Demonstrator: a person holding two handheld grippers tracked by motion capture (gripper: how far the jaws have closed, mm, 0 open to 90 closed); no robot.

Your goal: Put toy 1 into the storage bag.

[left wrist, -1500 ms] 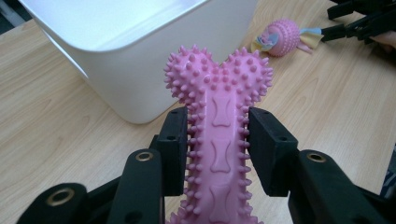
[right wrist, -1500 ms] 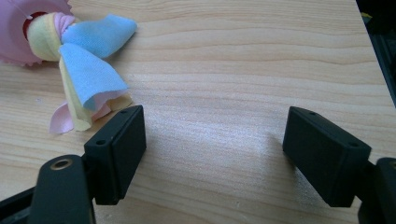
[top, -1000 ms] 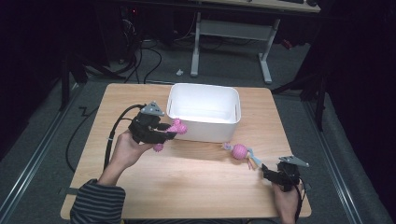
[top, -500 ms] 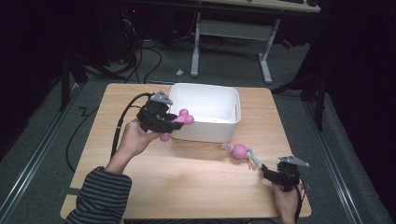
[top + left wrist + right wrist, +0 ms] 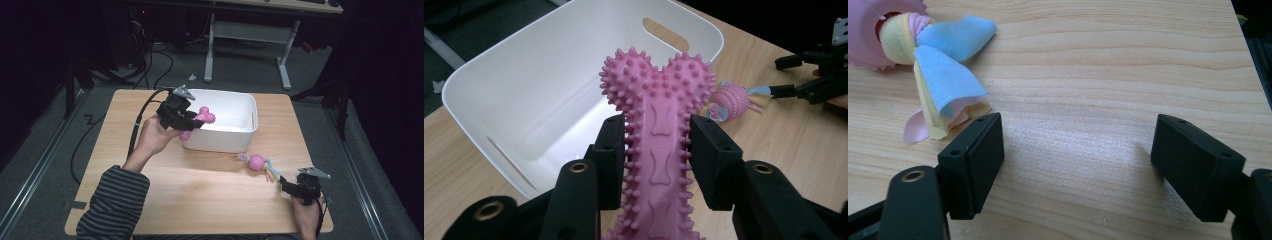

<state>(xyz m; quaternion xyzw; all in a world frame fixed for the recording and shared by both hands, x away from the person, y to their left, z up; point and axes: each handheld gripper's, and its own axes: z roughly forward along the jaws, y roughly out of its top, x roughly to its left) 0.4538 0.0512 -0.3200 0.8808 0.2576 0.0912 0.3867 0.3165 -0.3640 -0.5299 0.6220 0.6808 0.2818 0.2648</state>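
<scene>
The left gripper (image 5: 192, 121) pinches a pink spiky bone toy (image 5: 656, 145) by its shaft, one black pad pressed flat against each side, so that the knobbly two-lobed head sticks out past the fingertips. In the high view the toy (image 5: 202, 118) hangs over the near left corner of the white tub (image 5: 247, 107), its head above the rim and its lower end on the outer side of the wall; the left gripper view looks past the head straight into the tub (image 5: 549, 65), whose floor is bare. Whether the toy brushes the rim is hard to judge from these angles. The tub stands toward the far side of the wooden table (image 5: 200, 185). Just in front of its near right corner lies a pink ball with cloth strips (image 5: 257, 163), resting on the wood and apart from the tub. The right gripper (image 5: 290, 187) sits low at the table's near right edge with its jaws spread wide and nothing between them; in the right gripper view the blue and yellow strips of the ball (image 5: 940, 65) lie just beyond its left pad, not touching it.
</scene>
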